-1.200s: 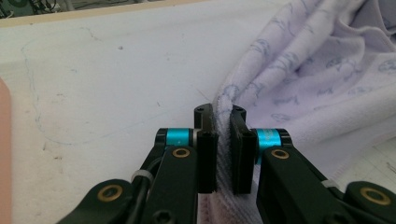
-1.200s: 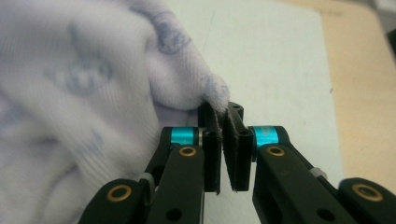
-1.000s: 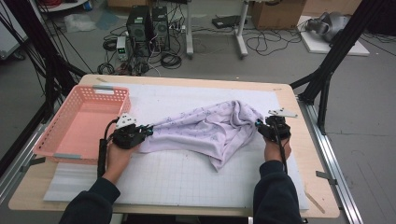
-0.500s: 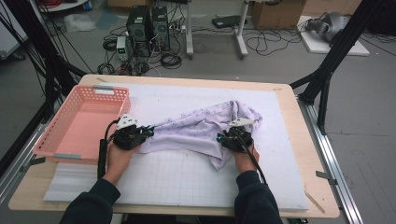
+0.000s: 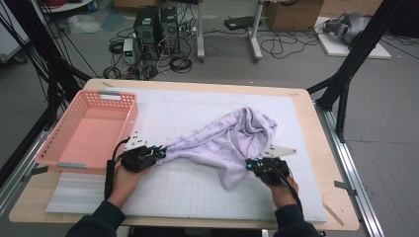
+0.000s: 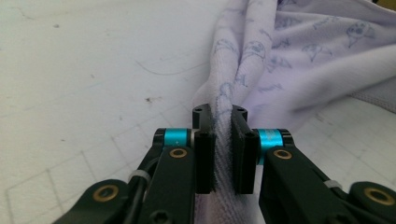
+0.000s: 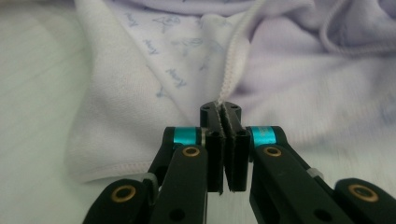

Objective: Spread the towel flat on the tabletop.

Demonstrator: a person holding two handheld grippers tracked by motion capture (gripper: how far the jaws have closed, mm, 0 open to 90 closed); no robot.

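A pale lilac printed garment (image 5: 225,140) lies bunched across the middle of the white gridded mat (image 5: 197,192). My left gripper (image 5: 159,153) is shut on the garment's left end; in the left gripper view the cloth (image 6: 261,60) is pinched between the jaws at my left gripper (image 6: 221,116). My right gripper (image 5: 250,165) sits at the garment's lower right part. In the right gripper view my right gripper (image 7: 220,112) is shut on a ribbed seam edge of the garment (image 7: 187,56).
A pink plastic basket (image 5: 79,160) stands at the left edge of the table. The wooden table edge (image 5: 341,217) runs along the right. Computers and cables (image 5: 158,29) lie on the floor beyond the table.
My right gripper moved left from the garment's right end, then settled at the lower right part and shut on a seam. The left gripper held its grip in place.
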